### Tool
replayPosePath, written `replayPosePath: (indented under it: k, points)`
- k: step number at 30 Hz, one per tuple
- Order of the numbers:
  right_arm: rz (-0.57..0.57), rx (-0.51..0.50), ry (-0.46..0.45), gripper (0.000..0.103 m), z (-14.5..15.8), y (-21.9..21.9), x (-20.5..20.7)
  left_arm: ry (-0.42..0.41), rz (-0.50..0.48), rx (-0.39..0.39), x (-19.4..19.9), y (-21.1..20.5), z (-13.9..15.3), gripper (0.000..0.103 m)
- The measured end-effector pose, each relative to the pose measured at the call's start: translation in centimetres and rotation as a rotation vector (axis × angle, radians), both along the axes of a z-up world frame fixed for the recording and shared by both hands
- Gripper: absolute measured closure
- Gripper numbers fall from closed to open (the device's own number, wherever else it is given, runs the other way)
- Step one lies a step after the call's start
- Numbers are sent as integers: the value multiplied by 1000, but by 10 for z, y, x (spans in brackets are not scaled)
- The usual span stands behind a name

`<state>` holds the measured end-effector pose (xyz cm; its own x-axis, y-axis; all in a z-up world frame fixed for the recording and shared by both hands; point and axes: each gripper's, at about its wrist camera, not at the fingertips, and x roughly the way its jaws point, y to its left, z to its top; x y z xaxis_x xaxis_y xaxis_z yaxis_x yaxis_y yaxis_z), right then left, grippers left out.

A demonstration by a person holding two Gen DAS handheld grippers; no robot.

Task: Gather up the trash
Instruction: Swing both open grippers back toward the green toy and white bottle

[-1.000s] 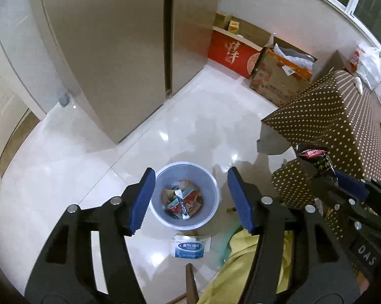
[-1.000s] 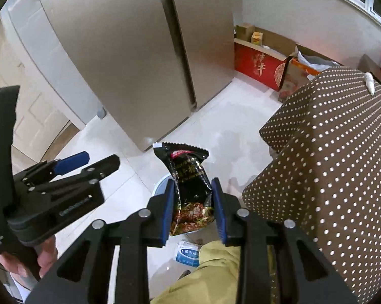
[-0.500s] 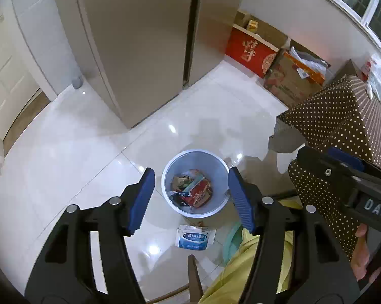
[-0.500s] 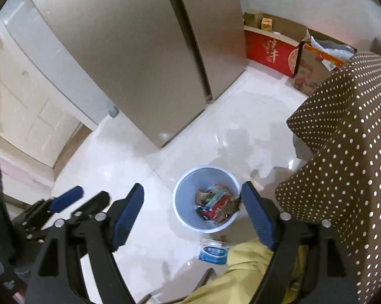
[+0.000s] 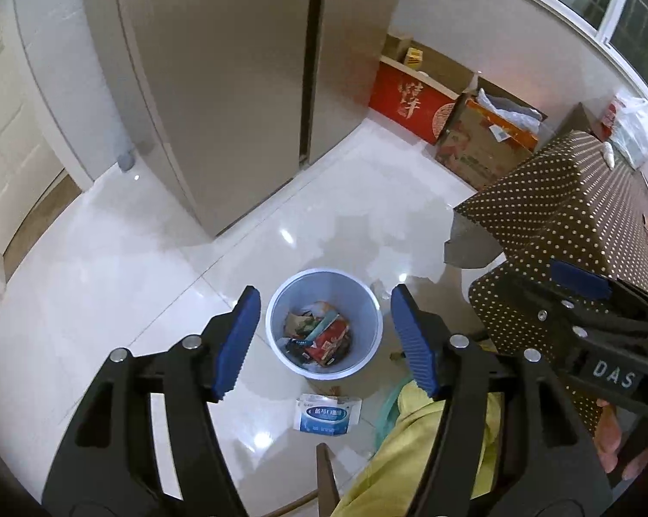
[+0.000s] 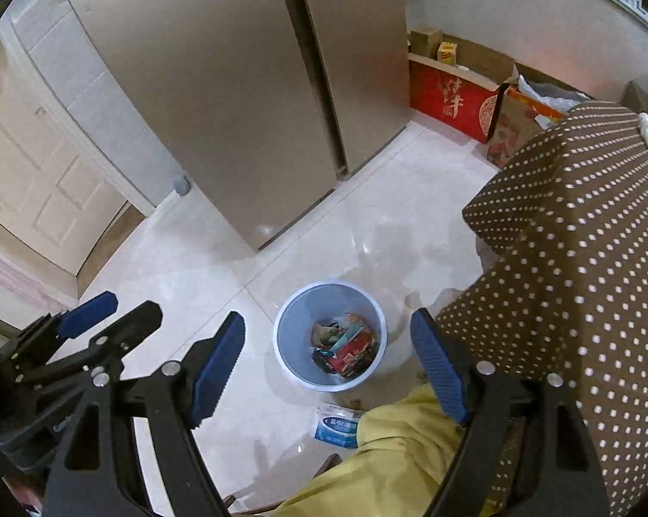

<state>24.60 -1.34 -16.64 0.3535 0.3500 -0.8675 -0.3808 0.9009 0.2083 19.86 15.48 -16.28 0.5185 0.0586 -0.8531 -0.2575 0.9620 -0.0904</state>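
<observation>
Nearest the cameras, the left claw (image 5: 322, 338) and the right claw (image 6: 328, 362) both hang with their blue pads spread wide apart and nothing between them, over a yellow-clad leg (image 6: 393, 465) of the person. On the glossy floor just below them lies a white-and-blue packet (image 5: 327, 413), and just beyond it stands the round pale-blue trash bin (image 5: 276, 323), holding a heap of crumpled wrappers (image 5: 319, 338). Further off, the desk under a brown polka-dot cloth (image 6: 582, 232) rises at the right, with a tall beige fridge (image 5: 238, 86) and a red box (image 5: 410, 99) against the far wall.
</observation>
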Motion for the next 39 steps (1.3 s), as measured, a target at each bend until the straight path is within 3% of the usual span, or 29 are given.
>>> replayPosePath:
  k: [5, 16, 30, 39]
  points:
    - [-15, 22, -39, 25, 19, -27, -13, -22, -46, 4, 1, -19, 9, 39]
    - [-202, 35, -118, 23, 51, -127, -30, -100, -241, 5, 11, -94, 36, 34]
    - [-481, -13, -111, 19, 45, -277, -23, -109, -496, -10, 49, -212, 48, 29]
    - [-660, -68, -68, 17, 28, -384, 13, -78, -600, -32, 98, -281, 43, 21]
